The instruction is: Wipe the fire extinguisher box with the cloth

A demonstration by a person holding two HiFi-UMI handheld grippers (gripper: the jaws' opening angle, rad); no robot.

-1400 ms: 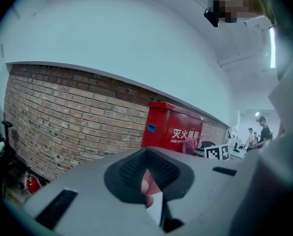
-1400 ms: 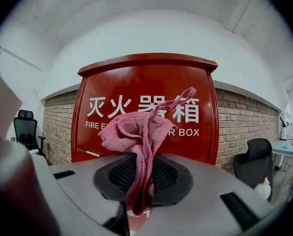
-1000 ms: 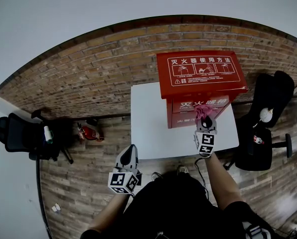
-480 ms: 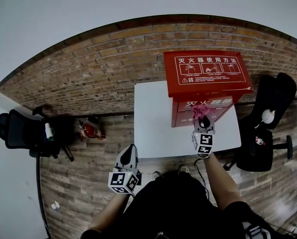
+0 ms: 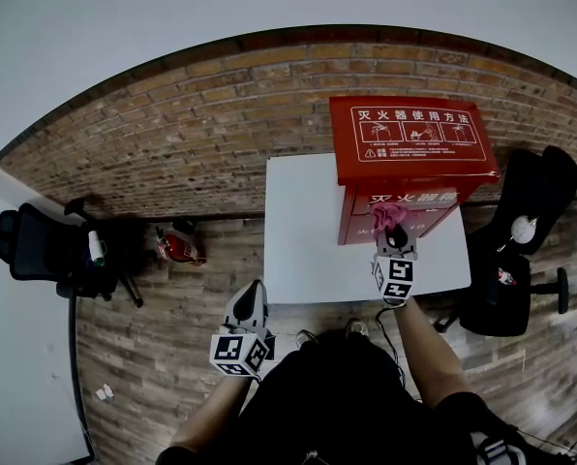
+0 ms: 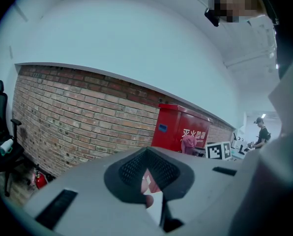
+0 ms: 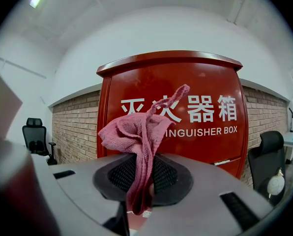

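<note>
Closest to the body, the left claw (image 5: 254,291) hangs low, short of the counter (image 5: 308,250). Its jaws are drawn together to a sliver with nothing between them, so it plays no part in the job.

Further out, the right claw (image 5: 393,234) is clamped on the pink cloth (image 7: 135,132), pinching a trailing fold low down. The bunched wad stands up above the jaws and one loose strand pokes upward. Being terry-like, it looks soft, light and limp. It would likely flop unless gripped close to the wad, so a hold nearer the bunch should give a firmer wiping pad.

Just beyond it stands the red fire extinguisher box (image 7: 186,97), upright at the counter's far right corner against the brick wall (image 5: 201,134). The cloth sits right up at the front panel, though whether it touches I cannot tell. The box looks rigid, smooth and probably heavy enough to stay put under light rubbing. If it slides, its side edge is the place to brace.

White print on the front reads "器箱" and "INGUISHER BOX", the rest covered by the cloth. The lid panel reads "灭火器使用方法" above small pictograms.
</note>
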